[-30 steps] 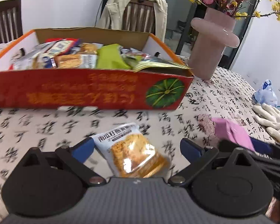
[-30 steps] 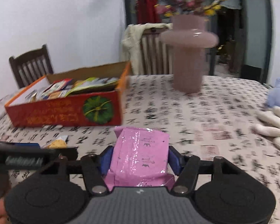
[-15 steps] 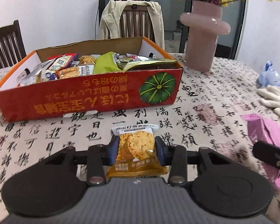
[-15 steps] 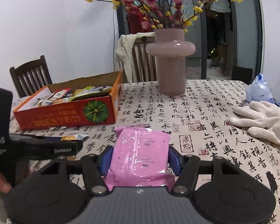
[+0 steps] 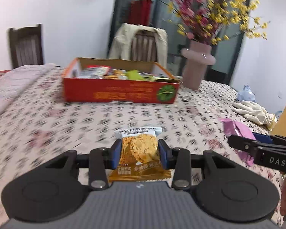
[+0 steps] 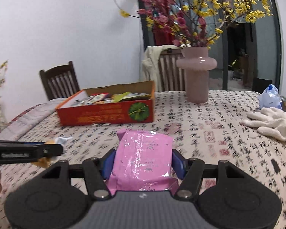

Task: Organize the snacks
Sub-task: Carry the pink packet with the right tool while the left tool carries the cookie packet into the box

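My left gripper [image 5: 140, 153] is shut on an oat cracker packet [image 5: 139, 152], blue pads pressing both its sides, held above the patterned tablecloth [image 5: 47, 126]. My right gripper [image 6: 143, 163] is shut on a pink snack packet [image 6: 143, 156], also seen at the right of the left wrist view as the pink packet [image 5: 238, 128]. An open red cardboard box [image 5: 120, 91] full of several snack packets stands farther back on the table; in the right wrist view the box [image 6: 106, 112] lies ahead to the left. Both grippers are well short of it.
A pink vase [image 6: 197, 74] with flowering branches stands right of the box. White gloves [image 6: 270, 122] and a blue plastic bag [image 6: 269, 96] lie at the right edge. Chairs [image 6: 60, 81] stand behind the table, one draped with a beige jacket [image 5: 124, 38].
The left gripper closed on the cracker packet that lay on the cloth and lifted it, pulling back from the box. The right gripper also drew back and up, still holding the pink packet.
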`<state>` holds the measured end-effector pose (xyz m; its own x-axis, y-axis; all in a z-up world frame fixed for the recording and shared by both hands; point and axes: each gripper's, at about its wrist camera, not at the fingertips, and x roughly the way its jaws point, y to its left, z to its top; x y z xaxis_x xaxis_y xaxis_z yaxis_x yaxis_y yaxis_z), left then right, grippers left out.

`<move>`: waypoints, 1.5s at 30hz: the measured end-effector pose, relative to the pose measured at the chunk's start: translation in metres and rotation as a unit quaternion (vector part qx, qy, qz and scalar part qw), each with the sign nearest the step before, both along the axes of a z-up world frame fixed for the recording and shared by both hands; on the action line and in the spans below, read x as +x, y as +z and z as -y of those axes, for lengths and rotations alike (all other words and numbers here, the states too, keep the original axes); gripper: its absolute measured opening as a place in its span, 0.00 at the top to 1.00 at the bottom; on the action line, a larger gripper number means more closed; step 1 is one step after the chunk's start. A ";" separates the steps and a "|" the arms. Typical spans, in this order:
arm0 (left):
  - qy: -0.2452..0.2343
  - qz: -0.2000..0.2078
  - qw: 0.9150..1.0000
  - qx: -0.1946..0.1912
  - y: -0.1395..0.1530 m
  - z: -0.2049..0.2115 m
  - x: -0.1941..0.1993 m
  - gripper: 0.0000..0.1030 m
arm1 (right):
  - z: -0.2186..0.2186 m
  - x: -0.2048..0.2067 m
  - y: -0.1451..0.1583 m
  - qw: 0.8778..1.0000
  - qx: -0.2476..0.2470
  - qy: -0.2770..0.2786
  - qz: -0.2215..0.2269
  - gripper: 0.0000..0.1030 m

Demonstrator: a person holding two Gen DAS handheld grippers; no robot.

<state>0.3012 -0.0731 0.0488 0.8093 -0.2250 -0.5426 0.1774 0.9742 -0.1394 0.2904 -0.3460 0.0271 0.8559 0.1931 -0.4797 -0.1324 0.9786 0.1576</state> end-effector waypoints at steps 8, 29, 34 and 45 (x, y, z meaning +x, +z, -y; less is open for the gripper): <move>0.050 0.004 0.999 0.004 -0.003 -0.057 -0.064 0.60 | -0.027 -0.064 0.005 0.999 -0.020 0.027 0.005 0.41; 0.041 0.087 0.995 -0.020 0.062 -0.097 -0.029 0.60 | -0.050 -0.058 0.041 0.996 -0.058 0.041 0.054 0.41; 0.026 0.105 0.994 -0.034 0.093 -0.092 0.036 0.60 | -0.049 0.002 0.076 0.994 -0.060 0.037 0.086 0.41; -0.013 0.084 0.994 -0.068 0.111 -0.076 0.229 0.60 | -0.063 0.185 0.122 0.993 -0.044 0.041 0.106 0.41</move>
<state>0.5305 0.0029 0.1593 0.8794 -0.3087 -0.3625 0.2336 0.9431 -0.2365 0.4757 -0.2828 0.1493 0.9225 0.2316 -0.3089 -0.2335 0.9718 0.0315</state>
